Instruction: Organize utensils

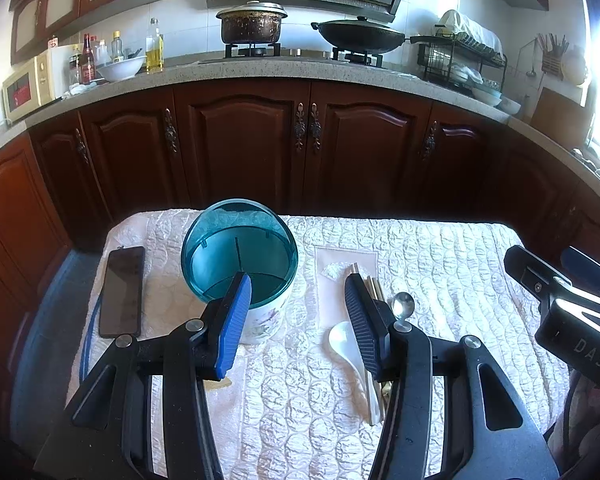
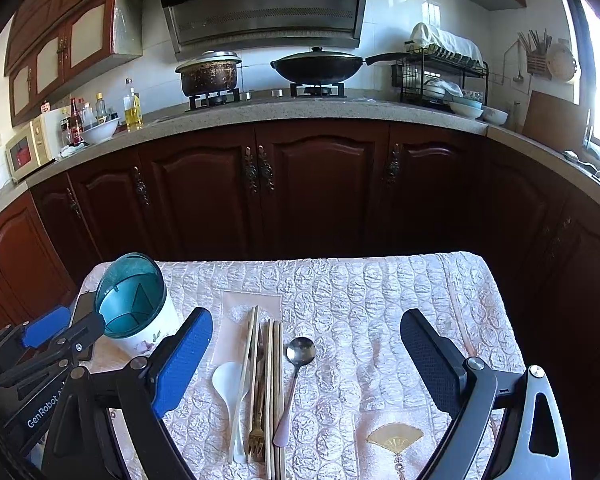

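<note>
A phone (image 1: 122, 292) lies left of the holder (image 1: 240, 264), near the tabletop (image 2: 420, 300) edge. Right of the holder lie the white spoon (image 2: 228, 384), chopsticks (image 2: 274, 380), fork (image 2: 256, 436) and metal spoon (image 2: 300, 352); bare cloth beyond. Left gripper (image 1: 296, 320) and right gripper (image 2: 306, 364) hover wide open, empty.

Open quilted table (image 2: 380, 300) stretch from 12 to 3 o'clock of metal spoon (image 2: 298, 364); gripper could pass there. Utensil row blocks centre: white spoon (image 2: 227, 384), chopsticks (image 2: 274, 380), gold fork (image 2: 256, 436), packed side by side, touching. Holder (image 2: 134, 308) upright at 10 o'clock of row, narrow lane between. Phone (image 1: 122, 292) flat at holder's 9 o'clock, near table edge. Left gripper (image 1: 298, 320) straddles holder-to-chopsticks gap, fingers apart; right gripper (image 2: 306, 364) spread wide above row.
</note>
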`<state>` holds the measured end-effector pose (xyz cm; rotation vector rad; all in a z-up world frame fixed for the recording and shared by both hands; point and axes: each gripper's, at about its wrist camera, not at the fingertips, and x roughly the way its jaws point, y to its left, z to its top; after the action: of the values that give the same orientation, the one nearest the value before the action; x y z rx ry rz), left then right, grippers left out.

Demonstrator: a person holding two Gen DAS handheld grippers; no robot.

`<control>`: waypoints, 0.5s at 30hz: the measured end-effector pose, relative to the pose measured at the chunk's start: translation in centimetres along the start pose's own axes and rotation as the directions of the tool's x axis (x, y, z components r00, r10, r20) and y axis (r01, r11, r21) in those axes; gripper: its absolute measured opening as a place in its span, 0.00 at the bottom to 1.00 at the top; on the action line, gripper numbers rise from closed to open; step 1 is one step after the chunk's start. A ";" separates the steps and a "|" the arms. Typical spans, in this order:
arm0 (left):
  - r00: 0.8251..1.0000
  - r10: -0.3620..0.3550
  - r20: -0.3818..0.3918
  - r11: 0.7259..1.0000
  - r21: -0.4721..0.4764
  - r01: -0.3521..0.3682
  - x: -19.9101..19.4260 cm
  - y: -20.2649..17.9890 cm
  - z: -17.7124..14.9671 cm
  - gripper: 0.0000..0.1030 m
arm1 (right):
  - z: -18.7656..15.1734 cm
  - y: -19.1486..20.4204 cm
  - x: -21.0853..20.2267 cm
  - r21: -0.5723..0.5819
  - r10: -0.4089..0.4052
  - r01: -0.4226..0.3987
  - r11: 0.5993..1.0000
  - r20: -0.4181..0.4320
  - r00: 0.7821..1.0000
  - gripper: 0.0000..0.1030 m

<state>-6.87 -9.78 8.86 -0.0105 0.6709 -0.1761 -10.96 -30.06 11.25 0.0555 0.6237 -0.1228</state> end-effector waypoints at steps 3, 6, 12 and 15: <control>1.000 -0.003 -0.003 1.000 -0.004 0.003 0.1 0.0 -0.1 0.47 | -0.1 0.0 0.1 0.001 0.003 -0.003 1.000 0.001 1.000 0.91; 1.000 -0.004 -0.003 1.000 -0.005 0.004 0.1 0.1 0.0 0.47 | -0.1 0.0 0.2 0.001 0.000 0.000 1.000 0.000 1.000 0.91; 1.000 -0.007 -0.012 1.000 -0.014 0.007 0.4 0.2 -0.2 0.47 | -0.2 0.2 0.4 -0.004 -0.010 0.010 1.000 -0.003 1.000 0.91; 1.000 -0.003 -0.010 1.000 -0.008 0.003 0.5 0.1 -0.3 0.47 | -0.3 0.1 0.4 -0.003 -0.012 0.012 1.000 -0.004 1.000 0.91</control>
<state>-6.65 -9.80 8.36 -0.0182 0.6812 -0.1766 -10.73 -29.94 10.78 0.0488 0.6280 -0.1328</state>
